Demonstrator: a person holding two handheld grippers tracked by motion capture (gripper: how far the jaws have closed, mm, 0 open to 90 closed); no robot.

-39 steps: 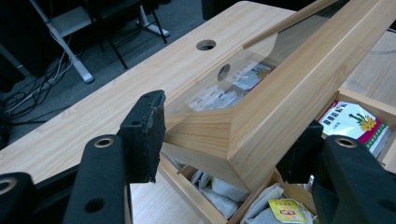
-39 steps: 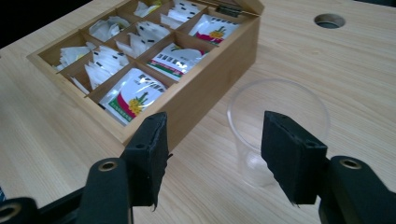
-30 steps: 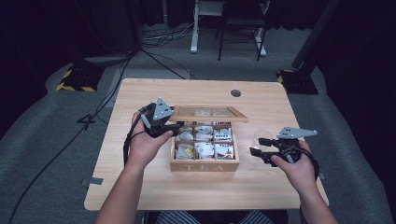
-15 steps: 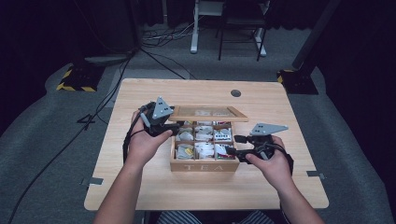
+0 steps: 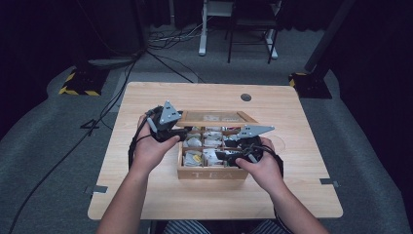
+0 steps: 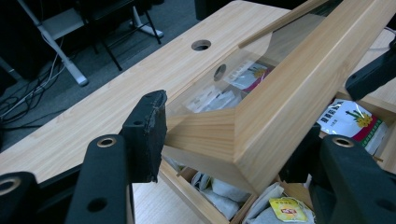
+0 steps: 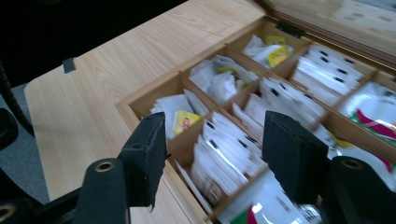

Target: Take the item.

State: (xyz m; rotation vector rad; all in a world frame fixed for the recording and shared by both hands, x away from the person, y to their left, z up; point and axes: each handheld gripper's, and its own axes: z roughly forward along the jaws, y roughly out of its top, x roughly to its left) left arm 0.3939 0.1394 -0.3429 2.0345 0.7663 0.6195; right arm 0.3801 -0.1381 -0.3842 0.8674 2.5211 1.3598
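A wooden tea box [image 5: 212, 171] marked TEA sits mid-table, its glass-paned lid [image 5: 214, 117] raised. My left gripper [image 5: 181, 134] is shut on the lid's near left corner [image 6: 280, 93] and holds it up; both pads press the wooden frame. My right gripper [image 5: 221, 155] hovers over the box's front compartments with jaws apart. They have just been closing a little. In the right gripper view, a stack of white tea bags [image 7: 224, 154] lies below and between the jaws of the right gripper [image 7: 215, 140], untouched by the pads. Other compartments hold white, yellow-tagged and red-green sachets [image 7: 369, 112].
The box stands on a light wooden table [image 5: 146, 195] with a round cable hole [image 5: 246, 97] at the back. Cables [image 5: 131, 146] trail off the left edge. Beyond the table stand a white desk frame [image 5: 202, 29] and yellow-black floor marks [image 5: 78, 87].
My right hand has moved left, from the bare table right of the box to above its front compartments. My left gripper keeps holding the lid up in the same place.
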